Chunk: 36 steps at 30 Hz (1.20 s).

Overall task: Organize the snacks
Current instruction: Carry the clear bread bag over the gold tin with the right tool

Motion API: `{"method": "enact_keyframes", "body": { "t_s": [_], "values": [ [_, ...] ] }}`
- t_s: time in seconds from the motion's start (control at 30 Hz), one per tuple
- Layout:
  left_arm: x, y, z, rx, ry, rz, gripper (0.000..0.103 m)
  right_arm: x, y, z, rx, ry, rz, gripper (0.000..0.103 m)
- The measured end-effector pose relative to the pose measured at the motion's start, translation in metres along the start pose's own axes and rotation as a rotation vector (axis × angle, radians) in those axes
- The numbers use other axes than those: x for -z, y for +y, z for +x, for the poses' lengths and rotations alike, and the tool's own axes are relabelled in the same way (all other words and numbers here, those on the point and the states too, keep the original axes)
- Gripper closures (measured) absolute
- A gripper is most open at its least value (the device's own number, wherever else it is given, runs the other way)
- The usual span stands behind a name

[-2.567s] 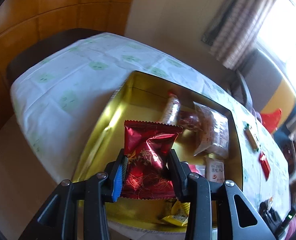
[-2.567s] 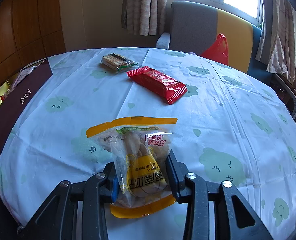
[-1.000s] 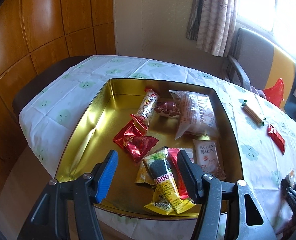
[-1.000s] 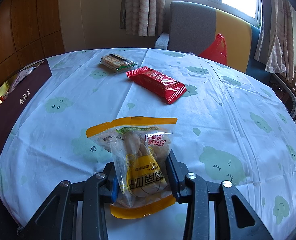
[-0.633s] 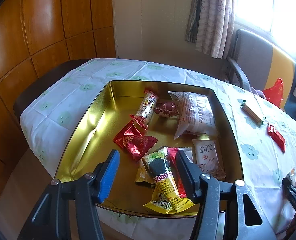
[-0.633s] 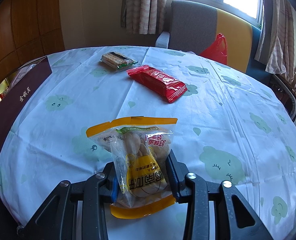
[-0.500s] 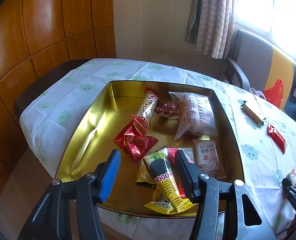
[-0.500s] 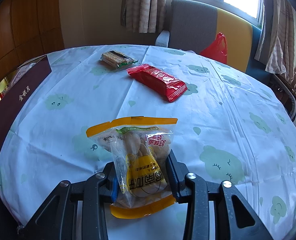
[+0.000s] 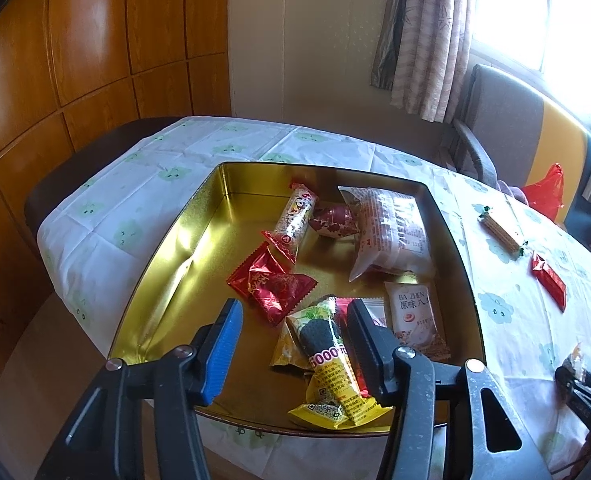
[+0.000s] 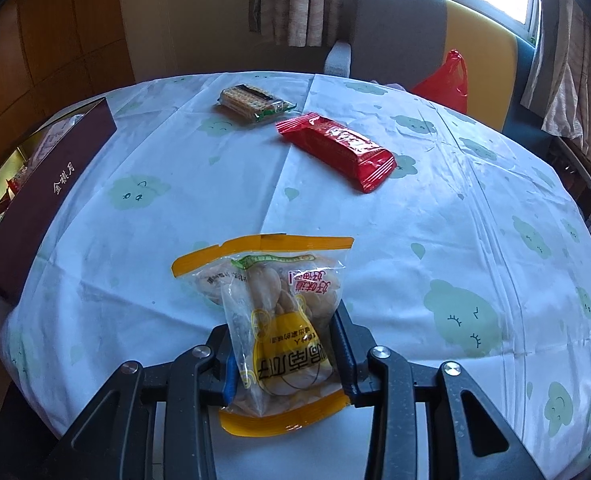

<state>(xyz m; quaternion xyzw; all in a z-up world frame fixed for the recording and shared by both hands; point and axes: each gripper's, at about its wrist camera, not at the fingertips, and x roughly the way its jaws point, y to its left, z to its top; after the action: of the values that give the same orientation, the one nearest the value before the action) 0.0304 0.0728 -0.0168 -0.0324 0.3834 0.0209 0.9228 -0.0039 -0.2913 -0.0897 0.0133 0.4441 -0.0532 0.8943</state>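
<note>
My left gripper [image 9: 291, 312] hovers over the near end of the gold tin [image 9: 167, 256]. Its jaws are closing with nothing pressed between them. In the tin lie a crumpled red packet [image 9: 271, 284], a yellow and black packet [image 9: 331, 376], a white sachet [image 9: 413, 312], a clear bag of biscuits [image 9: 391, 236] and a long striped packet [image 9: 295, 220]. My right gripper [image 10: 283, 332] is shut on a clear bag of snacks with yellow trim [image 10: 283, 292], held just above the tablecloth [image 10: 435, 240].
A red packet [image 10: 335, 152] and a green-ended cracker pack [image 10: 251, 102] lie on the far cloth. The tin's maroon side [image 10: 51, 188] stands at the left edge. A grey and yellow chair [image 10: 415, 40] with a red plastic bag [image 10: 443, 76] sits beyond the table.
The red packet that my left gripper held now lies in the tin. That gripper has drawn back and its jaws have narrowed a little. The right gripper keeps its bag, almost unmoved.
</note>
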Motion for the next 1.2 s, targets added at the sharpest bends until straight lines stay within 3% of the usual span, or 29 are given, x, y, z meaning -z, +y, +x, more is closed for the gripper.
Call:
{"method": "enact_keyframes", "body": {
  "t_s": [0.27, 0.67, 1.2],
  "values": [
    [-0.003, 0.002, -0.004, -0.022, -0.028, 0.008, 0.051, -0.005, 0.022, -0.003, -0.084, 0.03, -0.045, 0.065],
    [-0.005, 0.007, -0.002, -0.044, -0.04, 0.004, 0.054, -0.027, 0.065, -0.028, -0.195, -0.014, -0.128, 0.065],
    [-0.008, 0.023, 0.002, -0.074, -0.043, -0.035, 0.058, -0.07, 0.163, -0.058, -0.396, -0.063, -0.332, 0.065]
  ]
}}
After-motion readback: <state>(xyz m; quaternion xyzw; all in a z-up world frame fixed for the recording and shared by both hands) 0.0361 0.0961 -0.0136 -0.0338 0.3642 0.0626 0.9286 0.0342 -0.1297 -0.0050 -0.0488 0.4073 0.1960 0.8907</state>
